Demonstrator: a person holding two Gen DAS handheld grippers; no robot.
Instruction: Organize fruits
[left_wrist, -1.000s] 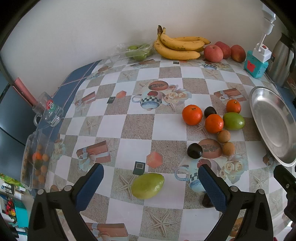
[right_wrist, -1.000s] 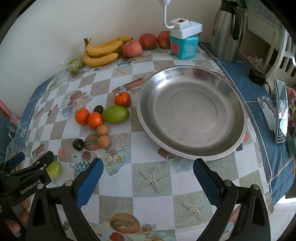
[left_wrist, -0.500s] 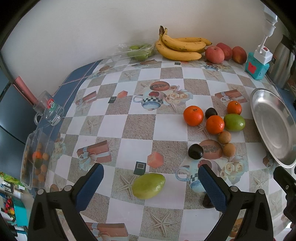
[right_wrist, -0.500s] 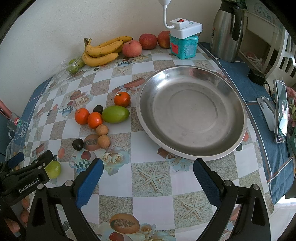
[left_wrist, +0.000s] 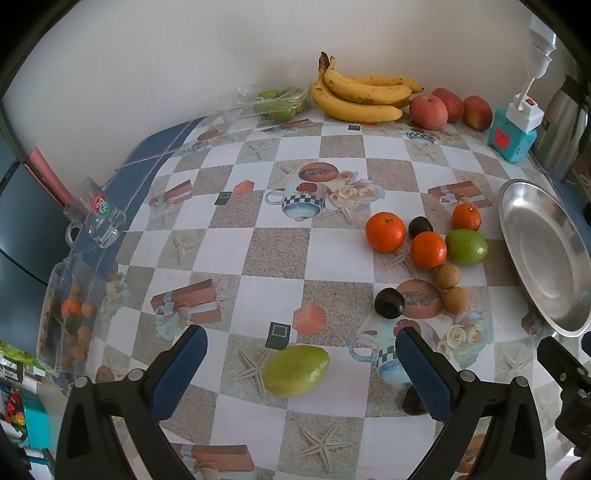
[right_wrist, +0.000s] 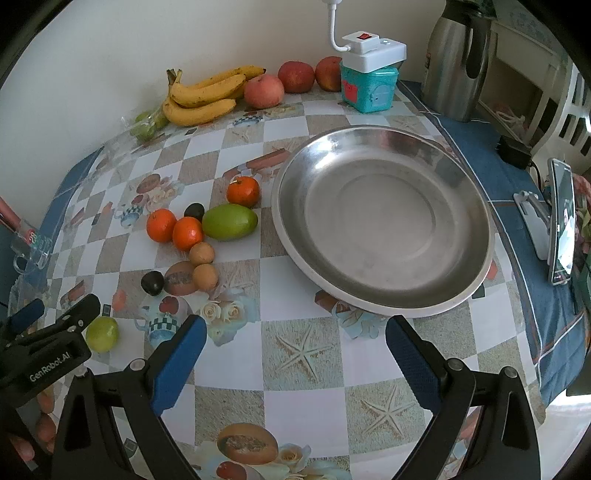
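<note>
- Left gripper (left_wrist: 301, 363) hangs over the table, jaws wide apart around a green mango (left_wrist: 295, 370)
- Right gripper (right_wrist: 295, 350), jaws apart, faces the steel plate (right_wrist: 476, 266)

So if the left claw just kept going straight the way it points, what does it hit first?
Most likely the oval green mango lying alone on the checked tablecloth: it sits between the open left claw fingers' line, nearest ahead. Depth is hard to judge through the fisheye, so it may pass over it.

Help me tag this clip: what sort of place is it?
Probably a home dining or kitchen table: a patterned tablecloth, loose fruit such as bananas, a steel kettle and a phone on a stand.
</note>
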